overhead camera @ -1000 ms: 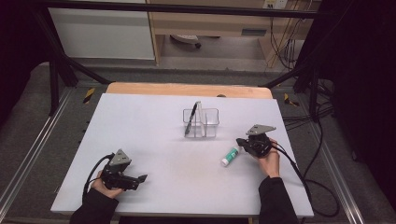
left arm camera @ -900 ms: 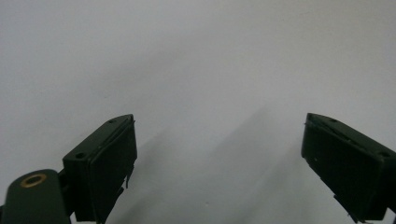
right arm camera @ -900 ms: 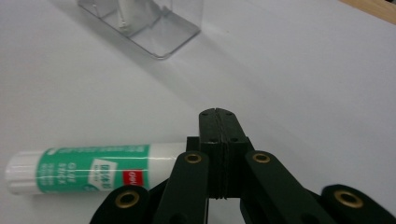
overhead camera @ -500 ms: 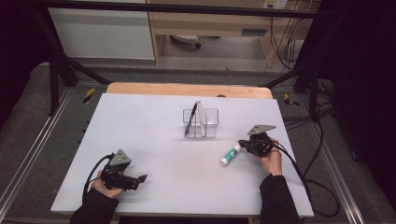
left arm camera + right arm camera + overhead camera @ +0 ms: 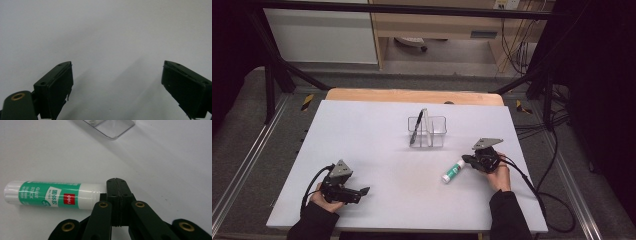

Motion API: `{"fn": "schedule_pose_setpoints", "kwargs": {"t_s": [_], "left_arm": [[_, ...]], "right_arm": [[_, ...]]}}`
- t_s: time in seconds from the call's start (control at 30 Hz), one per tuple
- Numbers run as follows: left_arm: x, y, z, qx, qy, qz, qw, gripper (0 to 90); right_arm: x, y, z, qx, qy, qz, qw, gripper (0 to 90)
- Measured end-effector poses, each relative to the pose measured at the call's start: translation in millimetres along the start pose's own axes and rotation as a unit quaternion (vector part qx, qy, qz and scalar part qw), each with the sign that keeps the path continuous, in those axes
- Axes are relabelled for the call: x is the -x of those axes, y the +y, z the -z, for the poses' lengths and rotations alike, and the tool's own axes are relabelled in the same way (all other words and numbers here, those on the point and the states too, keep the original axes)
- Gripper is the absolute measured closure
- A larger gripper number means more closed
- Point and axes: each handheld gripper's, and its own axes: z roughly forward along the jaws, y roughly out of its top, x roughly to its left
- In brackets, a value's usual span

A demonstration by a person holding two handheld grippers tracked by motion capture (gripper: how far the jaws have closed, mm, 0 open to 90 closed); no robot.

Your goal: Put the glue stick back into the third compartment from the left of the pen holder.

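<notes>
A green and white glue stick lies flat on the white table at the right. My right gripper is shut, jaws pressed together with nothing between them. Its tip sits at the stick's white end, right beside it or touching it. My left gripper rests low over the table's front left, held in a hand. It is open, with bare white table between its jaws.
A clear divided organizer stands mid-table with a black pen leaning in its left part. Cables trail from both grippers. The wooden table edge runs along the back.
</notes>
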Motion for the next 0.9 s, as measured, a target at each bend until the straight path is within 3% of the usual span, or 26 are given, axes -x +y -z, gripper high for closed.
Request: {"fn": "schedule_pose_setpoints", "kwargs": {"t_s": [0.47,0.67,0.83,0.9], "left_arm": [[1.4,0.9,-0.7,-0.001,-0.002,-0.001,1.0,10.4],[3.2,2.9,-2.9,-0.003,-0.006,-0.002,1.0,10.3],[9.3,9.7,-4.3,-0.001,-0.012,-0.003,0.9999,10.3],[12.4,14.3,-5.4,-0.001,-0.015,-0.004,0.9999,10.3]], "right_arm": [[-20.8,-0.8,-2.9,0.01,0.024,-0.004,0.9997,90.0],[-20.1,-1.0,1.7,0.017,0.011,-0.01,0.9998,88.6],[-15.0,-5.7,18.7,0.03,-0.012,-0.032,0.999,80.0],[-14.6,-10.1,26.5,0.029,-0.014,-0.035,0.9989,71.3]]}}
